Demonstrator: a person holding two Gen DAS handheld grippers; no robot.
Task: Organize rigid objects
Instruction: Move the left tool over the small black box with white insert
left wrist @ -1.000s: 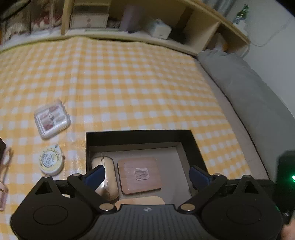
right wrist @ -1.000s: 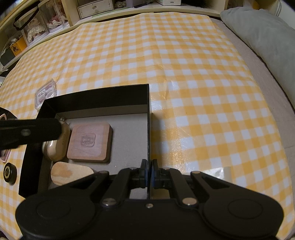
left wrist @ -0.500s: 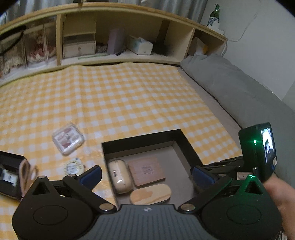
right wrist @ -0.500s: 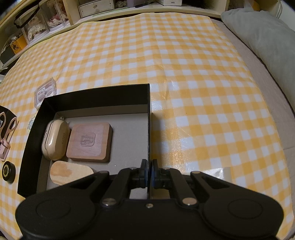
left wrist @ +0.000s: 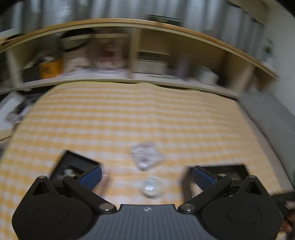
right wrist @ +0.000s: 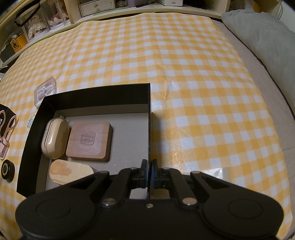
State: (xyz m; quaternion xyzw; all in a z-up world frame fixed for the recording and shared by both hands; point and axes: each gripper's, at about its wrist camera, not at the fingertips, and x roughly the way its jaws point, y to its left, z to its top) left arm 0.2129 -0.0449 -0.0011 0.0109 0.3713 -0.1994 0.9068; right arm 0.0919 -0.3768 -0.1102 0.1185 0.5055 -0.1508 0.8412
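A black open box (right wrist: 95, 96) lies on the yellow checked cloth. Inside are a beige earbud case (right wrist: 55, 138), a square wooden block (right wrist: 89, 140) and an oval wooden piece (right wrist: 70, 170). My right gripper (right wrist: 149, 175) is shut on the box's right wall (right wrist: 149, 133). My left gripper (left wrist: 146, 177) is open and empty, above the cloth; its view is blurred. Between its fingers lie a clear plastic case (left wrist: 146, 157) and a round white tape measure (left wrist: 151, 186). The box corner (left wrist: 230, 169) shows at its right.
A second black box (left wrist: 73, 164) lies at the left in the left wrist view. Pink clips (right wrist: 5, 129) and a round black tin (right wrist: 7, 168) lie left of the box. Shelves (right wrist: 110, 7) line the far edge. A grey pillow (right wrist: 261, 31) lies at right.
My left gripper has swung left, away from the box, and now faces the clear case and tape measure. The right gripper has stayed shut on the box wall.
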